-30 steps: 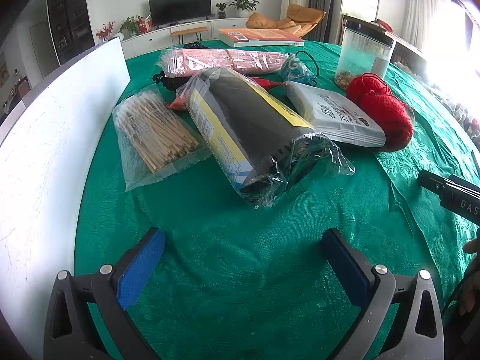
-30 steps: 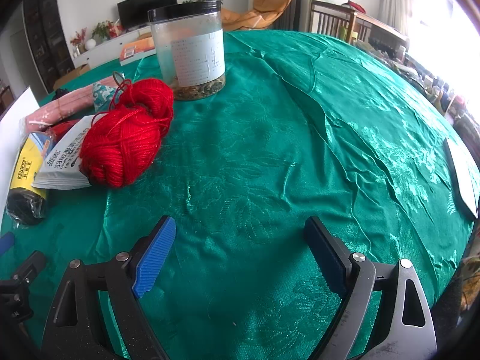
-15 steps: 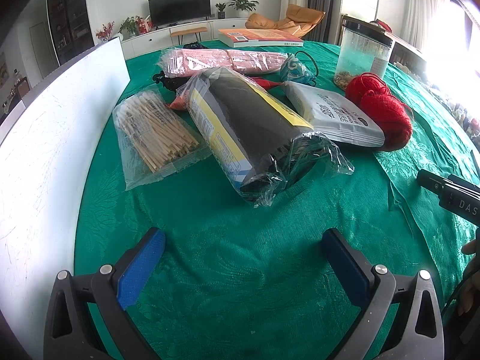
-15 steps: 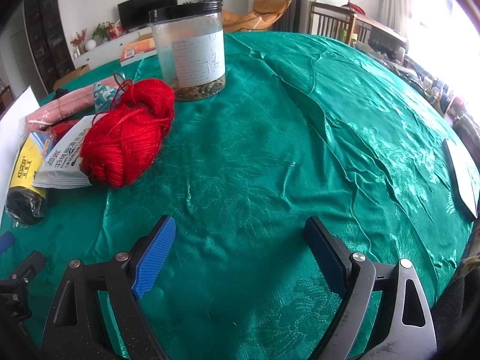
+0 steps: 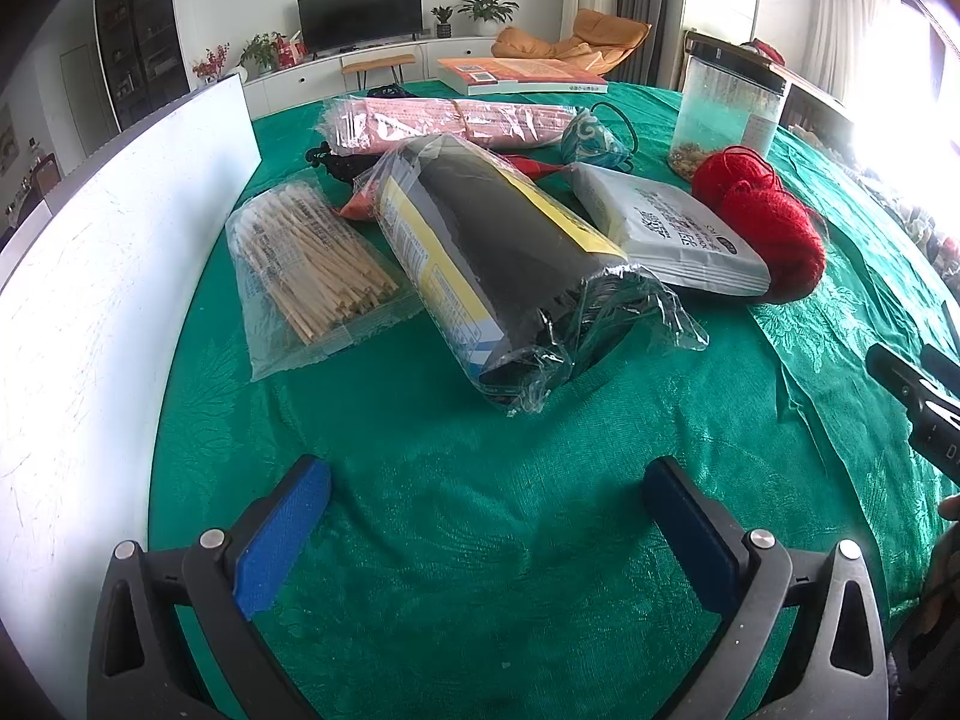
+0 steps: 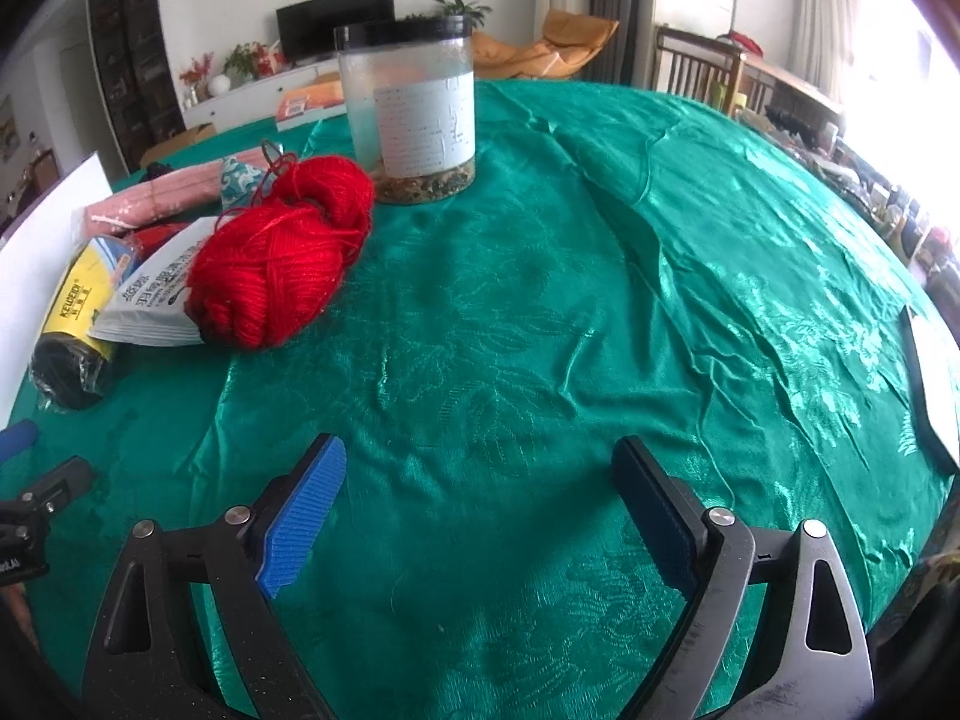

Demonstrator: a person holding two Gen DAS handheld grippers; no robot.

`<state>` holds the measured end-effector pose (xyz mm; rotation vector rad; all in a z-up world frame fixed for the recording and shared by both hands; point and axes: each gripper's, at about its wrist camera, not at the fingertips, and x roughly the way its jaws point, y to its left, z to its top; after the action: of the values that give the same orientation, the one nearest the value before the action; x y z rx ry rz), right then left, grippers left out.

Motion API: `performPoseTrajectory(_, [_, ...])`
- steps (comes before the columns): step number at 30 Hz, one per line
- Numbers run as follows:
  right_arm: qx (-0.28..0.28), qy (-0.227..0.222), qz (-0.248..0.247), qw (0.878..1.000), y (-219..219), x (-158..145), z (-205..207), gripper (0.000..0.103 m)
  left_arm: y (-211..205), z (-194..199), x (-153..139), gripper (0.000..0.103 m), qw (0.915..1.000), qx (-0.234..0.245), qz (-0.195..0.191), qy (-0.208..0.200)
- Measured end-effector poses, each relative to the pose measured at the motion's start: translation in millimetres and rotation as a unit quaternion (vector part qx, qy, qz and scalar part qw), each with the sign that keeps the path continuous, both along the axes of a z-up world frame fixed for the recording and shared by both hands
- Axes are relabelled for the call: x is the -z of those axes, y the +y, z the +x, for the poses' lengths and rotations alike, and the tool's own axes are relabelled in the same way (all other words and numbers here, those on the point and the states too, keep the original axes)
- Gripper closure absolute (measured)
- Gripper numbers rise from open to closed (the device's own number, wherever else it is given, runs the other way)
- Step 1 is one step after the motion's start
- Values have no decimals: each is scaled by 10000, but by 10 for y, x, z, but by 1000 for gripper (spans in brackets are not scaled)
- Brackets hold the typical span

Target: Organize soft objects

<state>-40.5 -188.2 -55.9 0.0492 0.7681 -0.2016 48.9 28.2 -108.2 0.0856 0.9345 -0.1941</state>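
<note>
On the green tablecloth lies a black roll in clear plastic [image 5: 504, 258], with a red yarn skein [image 5: 762, 222] and a flat white packet [image 5: 666, 234] to its right. A bag of wooden sticks [image 5: 306, 270] lies to its left, and a pink wrapped bundle [image 5: 444, 123] and a small teal pouch [image 5: 591, 141] lie behind. My left gripper [image 5: 486, 516] hovers open in front of the roll, holding nothing. My right gripper [image 6: 480, 504] is open over bare cloth, with the red yarn skein [image 6: 282, 258] ahead to its left.
A clear jar with a black lid [image 6: 414, 114] stands behind the yarn. A white board [image 5: 102, 276] runs along the table's left side. A book [image 5: 516, 72] lies at the far edge. A flat dark-edged item [image 6: 933, 384] rests at the right rim.
</note>
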Motion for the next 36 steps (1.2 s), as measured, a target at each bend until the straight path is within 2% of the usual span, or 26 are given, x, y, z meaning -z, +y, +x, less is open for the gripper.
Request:
performPoseTrajectory(2, [134, -167, -336, 9992, 69, -30, -65, 11, 0, -3, -1, 0, 10000, -3, -3, -1])
performPoseTrajectory(6, [119, 293, -535, 9981, 133, 47, 55, 11, -2, -2, 1, 0, 10000, 0, -2, -2])
performPoseTrajectory(36, [125, 301, -552, 9979, 136, 106, 71, 11, -14, 2, -3, 0, 10000, 20, -2, -3])
